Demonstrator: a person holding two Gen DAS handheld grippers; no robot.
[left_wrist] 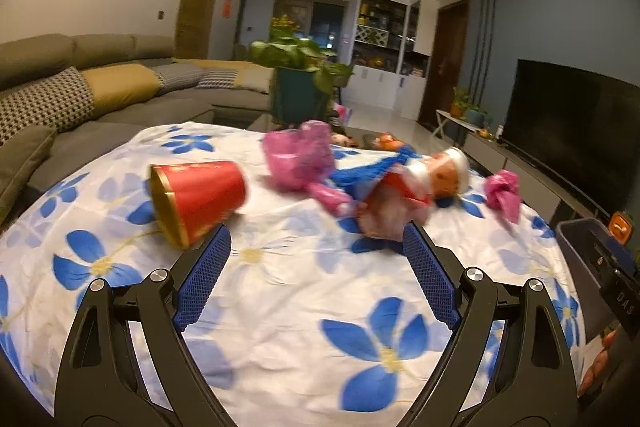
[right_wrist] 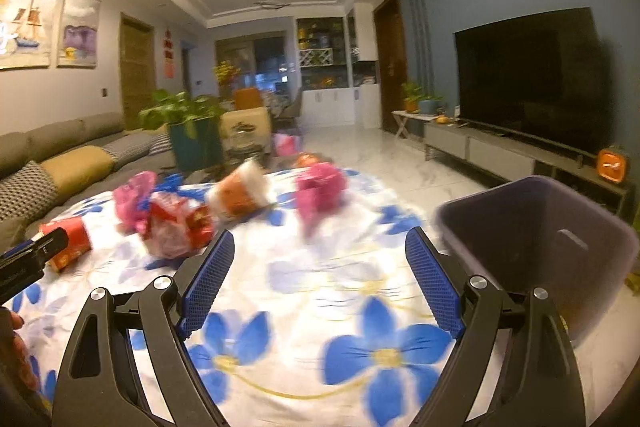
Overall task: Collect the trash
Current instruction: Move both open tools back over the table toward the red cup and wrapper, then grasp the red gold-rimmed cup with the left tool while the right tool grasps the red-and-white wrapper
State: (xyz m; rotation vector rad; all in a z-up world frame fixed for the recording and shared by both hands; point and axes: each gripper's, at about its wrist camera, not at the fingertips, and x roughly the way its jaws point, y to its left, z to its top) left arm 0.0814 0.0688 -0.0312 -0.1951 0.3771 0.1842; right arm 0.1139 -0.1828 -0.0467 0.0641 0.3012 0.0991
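Left gripper (left_wrist: 316,251) gapes wide, empty, above the flower-print table (left_wrist: 280,307); red paper cup (left_wrist: 198,201) lies just beyond its left finger; right gripper (right_wrist: 320,255), equally wide and empty; dark plastic bin (right_wrist: 560,247) sits right; approach low, straddle the cup.

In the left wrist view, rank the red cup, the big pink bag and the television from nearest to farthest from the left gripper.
1. red cup, tipped over by the left gripper's left fingertip.
2. big pink bag, mid-table.
3. television, far right wall.
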